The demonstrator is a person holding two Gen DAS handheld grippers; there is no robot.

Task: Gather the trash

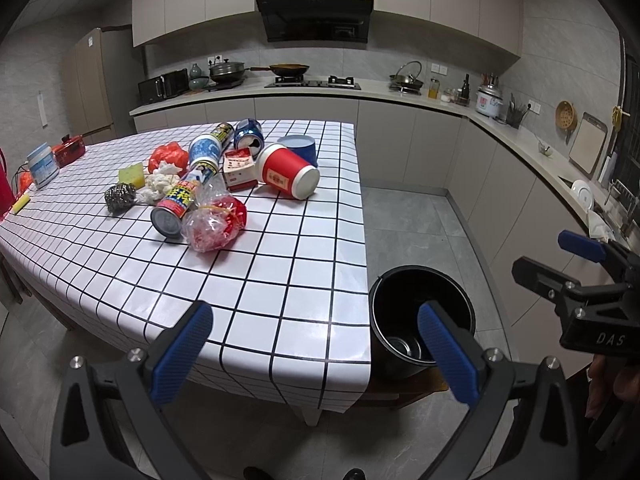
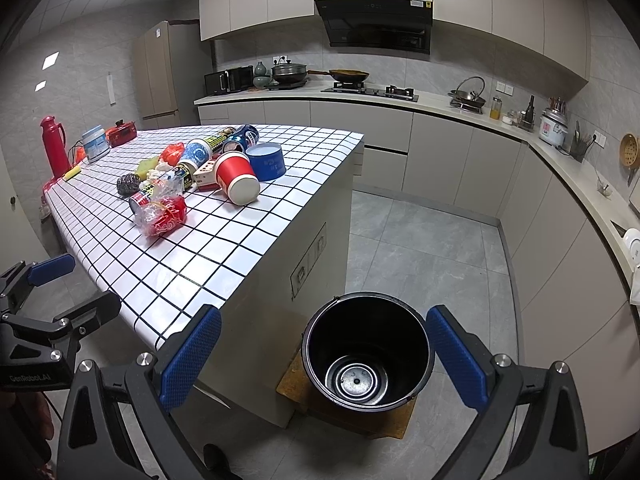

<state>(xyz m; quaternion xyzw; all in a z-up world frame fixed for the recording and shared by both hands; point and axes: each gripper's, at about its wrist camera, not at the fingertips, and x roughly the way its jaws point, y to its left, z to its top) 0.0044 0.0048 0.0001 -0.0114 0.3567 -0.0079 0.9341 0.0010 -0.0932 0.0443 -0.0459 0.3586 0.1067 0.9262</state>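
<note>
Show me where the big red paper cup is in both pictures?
Left wrist view: red paper cup lies on its side, upper middle, right end of the trash pile.
Right wrist view: red paper cup left of centre, upper half.
Shared landmark: black bucket on the floor beside the table.

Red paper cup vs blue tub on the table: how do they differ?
The red paper cup lies on its side, white base toward the cameras; the blue tub stands, open end up. The red paper cup is taller and tapered; the blue tub is squat and straight-walled. Both sit side by side in the trash pile on the checked table.
</note>
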